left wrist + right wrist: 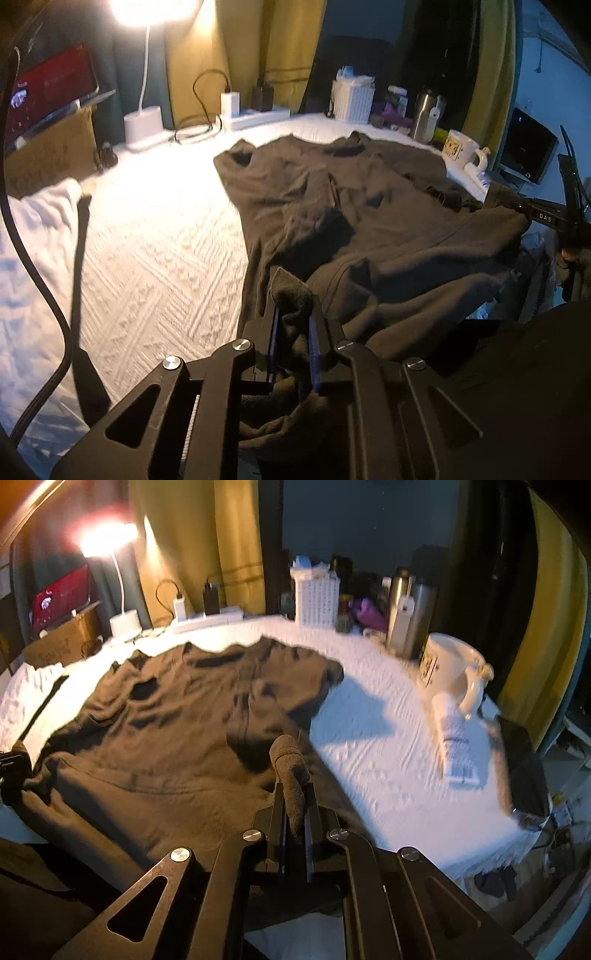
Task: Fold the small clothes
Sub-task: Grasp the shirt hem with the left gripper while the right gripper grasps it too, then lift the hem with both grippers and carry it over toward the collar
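A dark brown shirt (354,206) lies spread and wrinkled on the white textured table cover (159,240). My left gripper (293,314) is shut on a bunched near corner of the shirt. In the right wrist view the shirt (177,709) fills the left and middle. My right gripper (295,794) is shut on another near corner of its hem, which sticks up between the fingers. The right gripper also shows at the right edge of the left wrist view (543,218), pinching the shirt's edge.
A lit desk lamp (144,125), power strip (255,116), white basket (352,99), steel flask (426,114) and mug (461,147) line the far edge. A laptop (48,92) is at the left. A white tube (456,738) and dark phone (524,771) lie right.
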